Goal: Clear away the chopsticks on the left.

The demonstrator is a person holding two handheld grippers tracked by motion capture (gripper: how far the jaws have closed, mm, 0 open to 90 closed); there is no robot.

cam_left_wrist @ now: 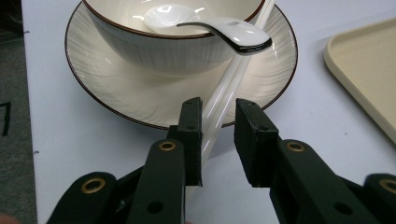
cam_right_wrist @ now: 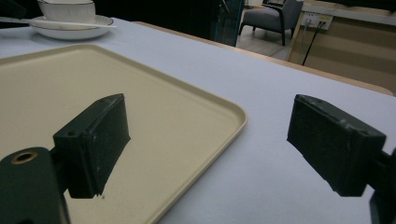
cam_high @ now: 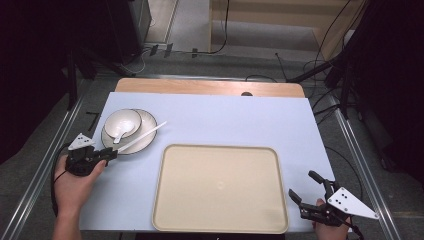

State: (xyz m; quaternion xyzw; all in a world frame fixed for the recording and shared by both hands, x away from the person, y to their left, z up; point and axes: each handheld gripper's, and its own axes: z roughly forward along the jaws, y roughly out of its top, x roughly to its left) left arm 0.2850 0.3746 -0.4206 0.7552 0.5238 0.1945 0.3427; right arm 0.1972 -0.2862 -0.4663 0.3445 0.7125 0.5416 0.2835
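A white bowl (cam_high: 125,120) with a dark rim sits on a matching plate (cam_high: 146,141) at the table's left. A white spoon (cam_left_wrist: 224,30) rests in the bowl, its handle over the rim. White chopsticks (cam_left_wrist: 229,88) lie slanted across the plate's edge, their near ends between the jaws of my left gripper (cam_high: 112,152). In the left gripper view, that gripper (cam_left_wrist: 218,116) has one pad against the chopsticks and a gap at the other. My right gripper (cam_high: 301,183) stands wide open with nothing in it, low at the tray's right front corner.
A large beige tray (cam_high: 220,187) lies bare at the front middle of the pale blue table mat (cam_high: 240,120). In the right gripper view the tray's corner (cam_right_wrist: 224,116) is just ahead, the plate (cam_right_wrist: 70,31) far off. Metal rails flank the table.
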